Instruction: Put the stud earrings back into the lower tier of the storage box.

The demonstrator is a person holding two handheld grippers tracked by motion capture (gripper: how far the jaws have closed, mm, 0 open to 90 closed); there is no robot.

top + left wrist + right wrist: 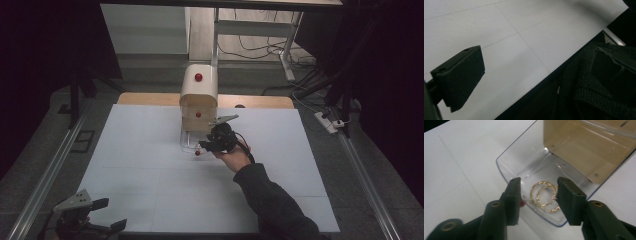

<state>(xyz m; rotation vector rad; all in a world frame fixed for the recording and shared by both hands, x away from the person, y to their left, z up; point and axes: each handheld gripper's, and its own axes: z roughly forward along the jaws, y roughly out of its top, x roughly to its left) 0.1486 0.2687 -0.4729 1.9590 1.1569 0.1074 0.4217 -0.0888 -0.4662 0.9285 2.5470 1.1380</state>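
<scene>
A cream-coloured small cabinet (199, 95) with red knobs stands at the far middle of the white table. Its clear plastic drawer (187, 142) is pulled out toward me. In the right gripper view, two twisted gold rings (544, 196) lie overlapping in the drawer (509, 167), near its front wall and red knob (523, 203). My right gripper (537, 185) hovers open just above the drawer front, its jaws on either side of the rings without touching them. My left gripper (107, 214) rests open at the near left table edge, holding nothing.
The white mat (150, 175) covers the table, with metal rails (50, 165) along both sides. In the left gripper view a dark knitted garment (579, 90) lies past the table edge. Cables and a power strip (327, 121) lie on the floor beyond.
</scene>
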